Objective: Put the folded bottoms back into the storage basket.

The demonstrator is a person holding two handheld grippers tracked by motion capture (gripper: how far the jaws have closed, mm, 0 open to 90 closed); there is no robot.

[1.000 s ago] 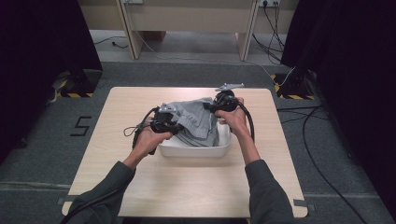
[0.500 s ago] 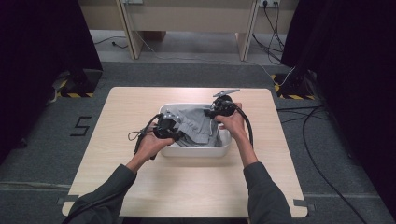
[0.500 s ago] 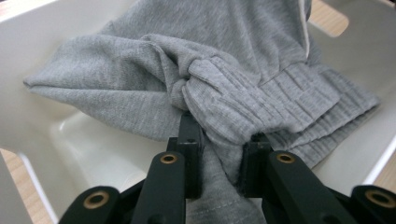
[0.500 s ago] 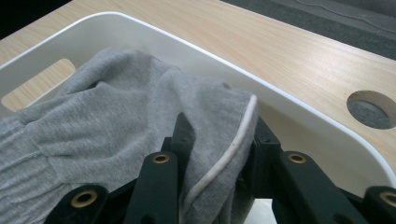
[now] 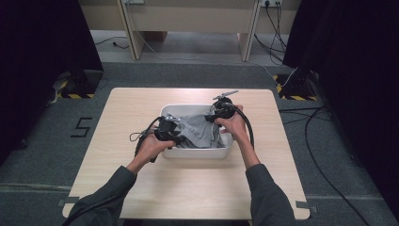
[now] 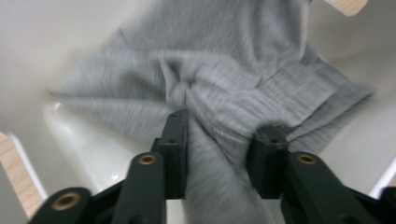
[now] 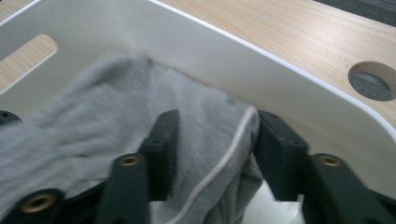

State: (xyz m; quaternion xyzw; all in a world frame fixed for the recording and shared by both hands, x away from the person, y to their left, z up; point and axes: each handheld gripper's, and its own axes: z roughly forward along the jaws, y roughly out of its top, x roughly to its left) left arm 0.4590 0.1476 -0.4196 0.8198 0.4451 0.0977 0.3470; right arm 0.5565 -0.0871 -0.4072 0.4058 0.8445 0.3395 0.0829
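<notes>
A grey cloth (image 5: 200, 135) lies bunched inside a white plastic bin (image 5: 197, 153) at the middle of the wooden table (image 5: 188, 188). My left gripper (image 5: 175, 131) is at the bin's left end and shut on a gathered fold of the cloth (image 6: 224, 70), with creases running out from its jaws (image 6: 217, 140). At the bin's far right corner my right gripper (image 5: 211, 117) holds a hemmed edge of the cloth (image 7: 93, 121) between its jaws (image 7: 217, 135), just inside the bin wall (image 7: 261, 70).
The bin has a slot handle (image 7: 28, 56) in one end wall. A round hole (image 7: 371, 86) is cut in the tabletop beyond the bin. Cables (image 5: 244, 127) trail from both grippers. Dark curtains and floor cables surround the table.
Both grippers have lowered with the cloth, which hung piled above the bin's rim a second ago and now sits down inside it. The hands have moved slightly toward the person.
</notes>
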